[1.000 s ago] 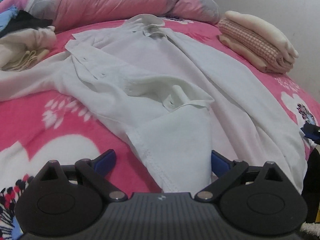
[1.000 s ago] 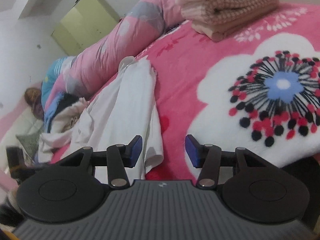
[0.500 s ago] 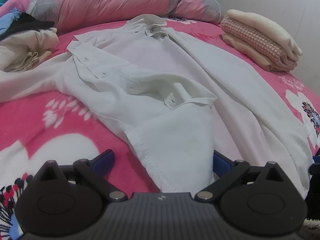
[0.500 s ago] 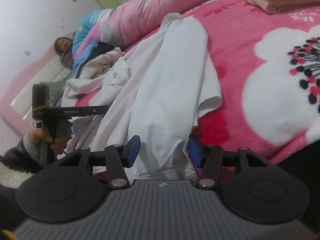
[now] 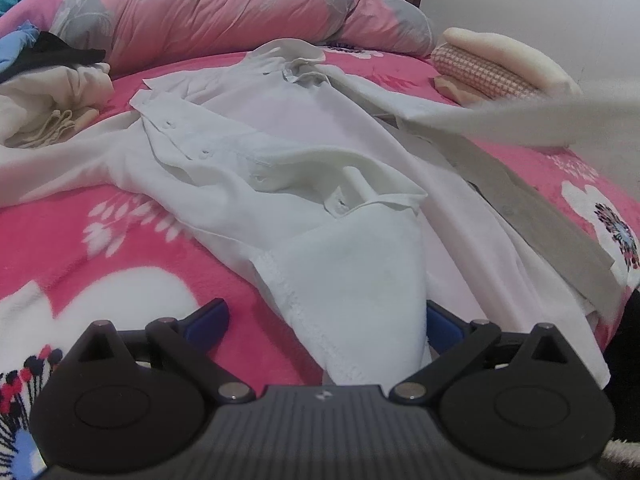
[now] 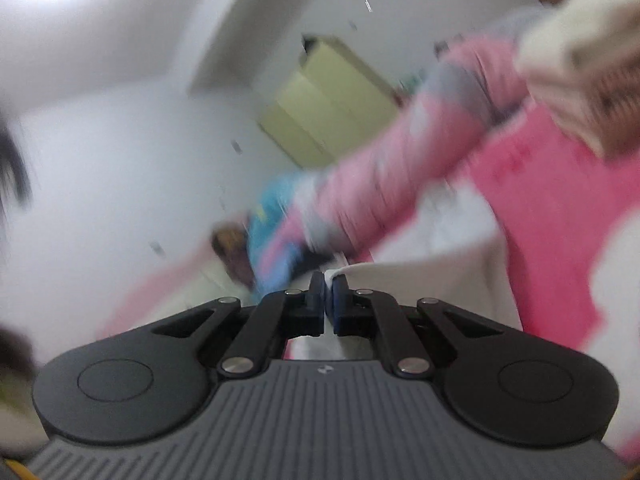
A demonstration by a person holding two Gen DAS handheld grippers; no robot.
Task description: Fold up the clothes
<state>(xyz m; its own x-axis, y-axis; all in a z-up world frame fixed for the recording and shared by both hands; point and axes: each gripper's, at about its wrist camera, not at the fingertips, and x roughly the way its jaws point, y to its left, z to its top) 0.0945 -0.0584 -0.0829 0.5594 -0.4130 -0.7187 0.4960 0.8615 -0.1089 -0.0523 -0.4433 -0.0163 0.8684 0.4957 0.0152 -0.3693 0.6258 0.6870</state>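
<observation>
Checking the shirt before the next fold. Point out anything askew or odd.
The white shirt lies rumpled, front placket bunched. Its hem corner sits loose between the open left gripper's fingers. The right gripper has pinched the other edge, which is stretched off the bed.

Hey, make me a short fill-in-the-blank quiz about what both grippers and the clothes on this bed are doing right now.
1. The right gripper is shut on a fold of the ____ button-up shirt.
2. The left gripper has its jaws ____, with the shirt's hem lying between them.
3. The stack of folded cream and checked clothes sits on the ____ flowered blanket.

Missing words: white; open; pink
</observation>
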